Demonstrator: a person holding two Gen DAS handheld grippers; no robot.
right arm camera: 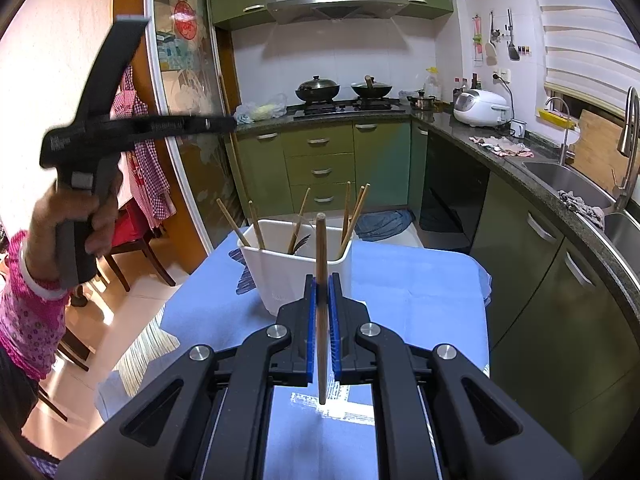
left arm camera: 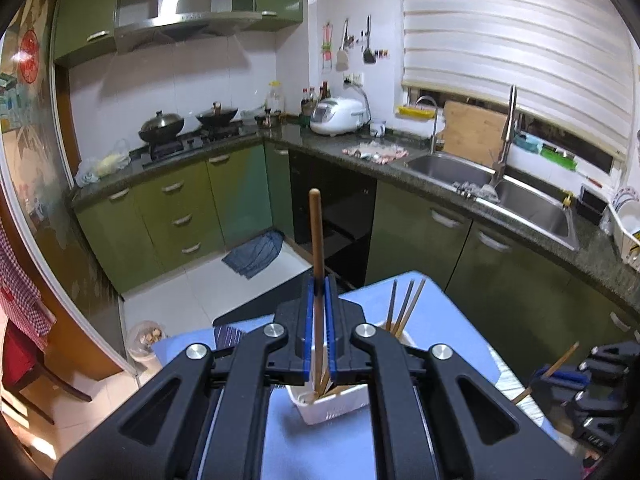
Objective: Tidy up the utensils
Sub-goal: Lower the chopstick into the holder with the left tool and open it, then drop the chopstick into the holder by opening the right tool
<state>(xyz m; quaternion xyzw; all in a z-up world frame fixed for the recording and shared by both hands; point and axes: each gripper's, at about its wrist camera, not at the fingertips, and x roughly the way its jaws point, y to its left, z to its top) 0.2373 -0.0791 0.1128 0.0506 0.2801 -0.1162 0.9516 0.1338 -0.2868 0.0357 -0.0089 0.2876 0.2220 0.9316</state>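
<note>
Covering a table, a blue cloth carries a white holder near its far edge, chopsticks standing inside. Each gripper, left and right, has its jaws clamped on one upright chopstick; the left's dips into the holder.

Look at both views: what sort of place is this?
A home kitchen: a black gas hob carrying two lidded woks, a stainless steel double sink, and green cabinets under a dark stone worktop.
</note>
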